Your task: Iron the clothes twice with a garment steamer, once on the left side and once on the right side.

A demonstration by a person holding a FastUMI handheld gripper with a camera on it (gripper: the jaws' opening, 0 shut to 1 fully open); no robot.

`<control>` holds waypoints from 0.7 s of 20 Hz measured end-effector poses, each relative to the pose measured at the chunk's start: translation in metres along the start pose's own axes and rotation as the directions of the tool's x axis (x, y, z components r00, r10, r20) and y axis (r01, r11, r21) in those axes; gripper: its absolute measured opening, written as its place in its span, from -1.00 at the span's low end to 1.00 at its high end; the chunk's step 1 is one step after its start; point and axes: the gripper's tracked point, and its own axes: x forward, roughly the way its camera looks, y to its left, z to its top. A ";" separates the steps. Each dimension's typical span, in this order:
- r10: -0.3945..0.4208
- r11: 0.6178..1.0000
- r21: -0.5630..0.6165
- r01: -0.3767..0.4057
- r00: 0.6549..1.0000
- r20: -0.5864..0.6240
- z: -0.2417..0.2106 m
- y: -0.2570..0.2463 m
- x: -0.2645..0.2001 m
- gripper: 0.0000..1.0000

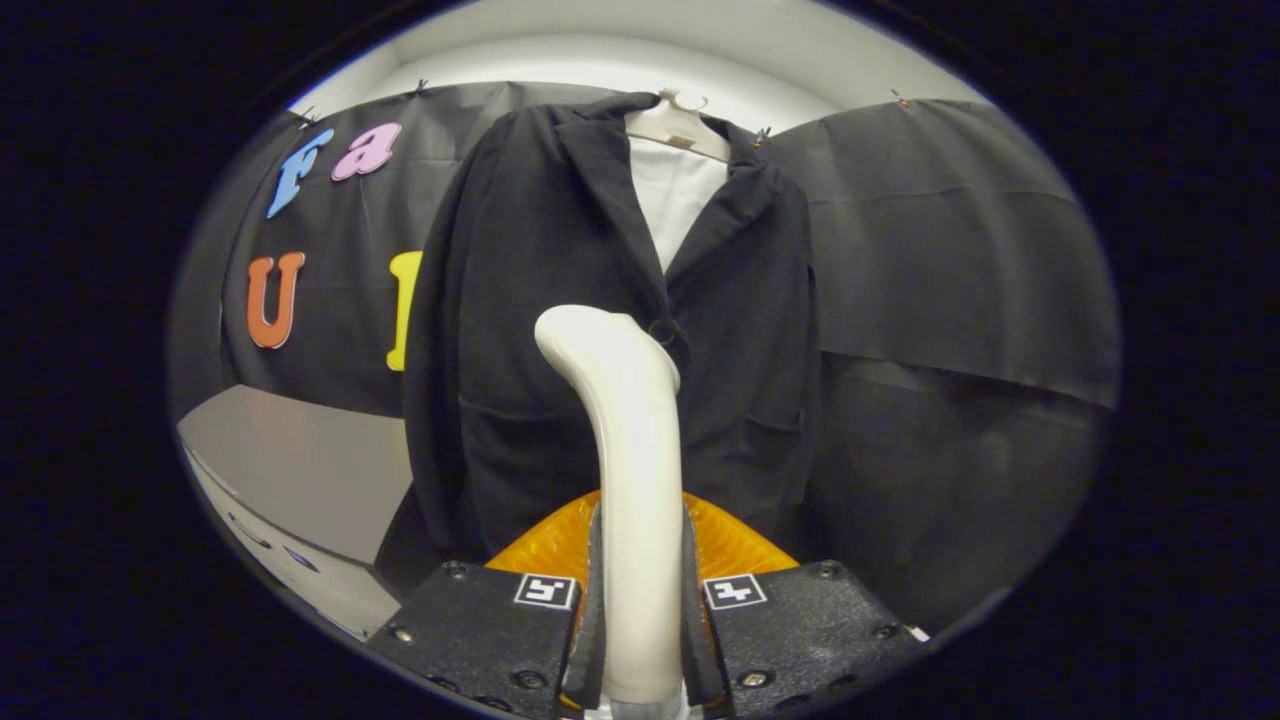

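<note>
1. The gripper (640, 610) has both fingers pressed against the sides of the garment steamer (625, 480), pinching its cream-white handle between them.
2. The handle stands upright between the fingers and rises away from them, then bends over to the left at its rounded top end.
3. An orange, ribbed part (560, 545) shows just beyond the fingers on both sides of the handle; what it belongs to cannot be told.
4. Just beyond the steamer hangs a black jacket (530, 300), front side toward the gripper, its lapels open at the neck and a dark button sitting beside the bent top of the steamer.
5. Whether the steamer touches the cloth cannot be told.
6. A white shirt (680, 200) shows in the jacket's open neck.
7. Both garments hang from a light-coloured hanger (678, 125) at the far top.
8. Behind the jacket, black cloth (950, 270) covers the booth wall to the left and to the right.
9. To the near left, beside the jacket's hanging sleeve, stands a grey table (290, 460) with a pale front edge.
</note>
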 end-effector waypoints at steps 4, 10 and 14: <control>0.002 1.000 -0.013 -0.003 0.999 -0.047 -0.030 0.004 0.000 -0.33; -0.004 0.999 -0.038 0.000 0.995 -0.103 -0.060 0.007 0.018 -0.33; -0.005 0.998 -0.061 -0.004 0.991 -0.135 -0.078 0.009 0.015 -0.33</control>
